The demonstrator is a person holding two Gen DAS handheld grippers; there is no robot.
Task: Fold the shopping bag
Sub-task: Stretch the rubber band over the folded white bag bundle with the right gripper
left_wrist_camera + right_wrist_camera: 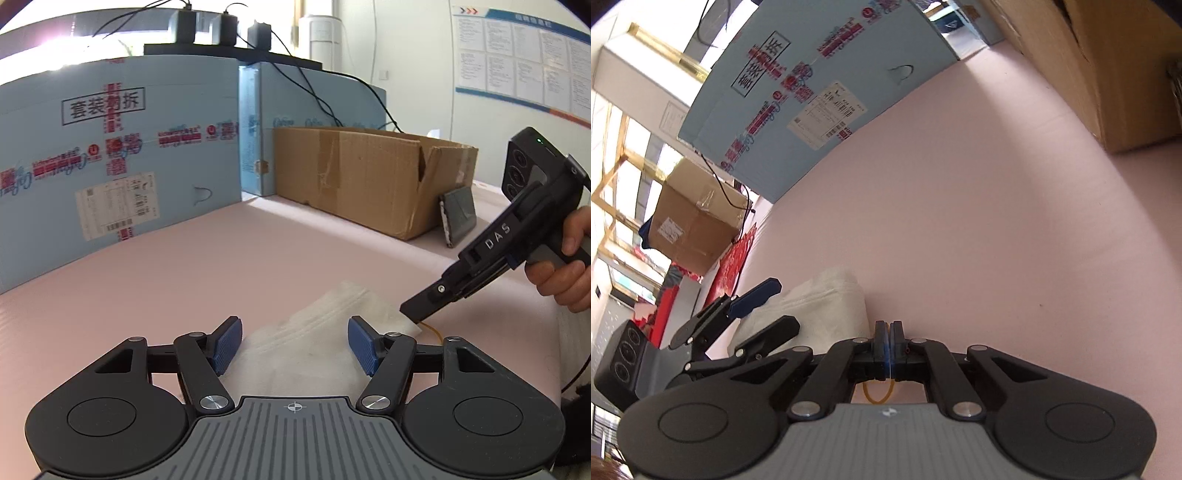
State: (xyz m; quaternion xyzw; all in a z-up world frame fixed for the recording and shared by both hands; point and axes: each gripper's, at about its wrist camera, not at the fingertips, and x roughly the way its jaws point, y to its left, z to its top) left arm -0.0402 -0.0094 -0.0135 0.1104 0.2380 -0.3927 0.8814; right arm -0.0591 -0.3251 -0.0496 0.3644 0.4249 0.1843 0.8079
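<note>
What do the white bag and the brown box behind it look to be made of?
Shopping bag: seemingly thin, soft, matte, slightly see-through material, perhaps non-woven fabric or plastic film; it lies crumpled in soft folds with ribbed lines. Cardboard box: brown corrugated cardboard, matte, with glossy clear tape and a torn, creased corner.

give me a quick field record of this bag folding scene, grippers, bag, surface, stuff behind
bag: white shopping bag, crumpled on the pink table
left gripper: open, over the bag's near part
right gripper: shut, tip at the bag's right edge
hand: holds the right gripper
behind: cardboard box, blue board
</note>
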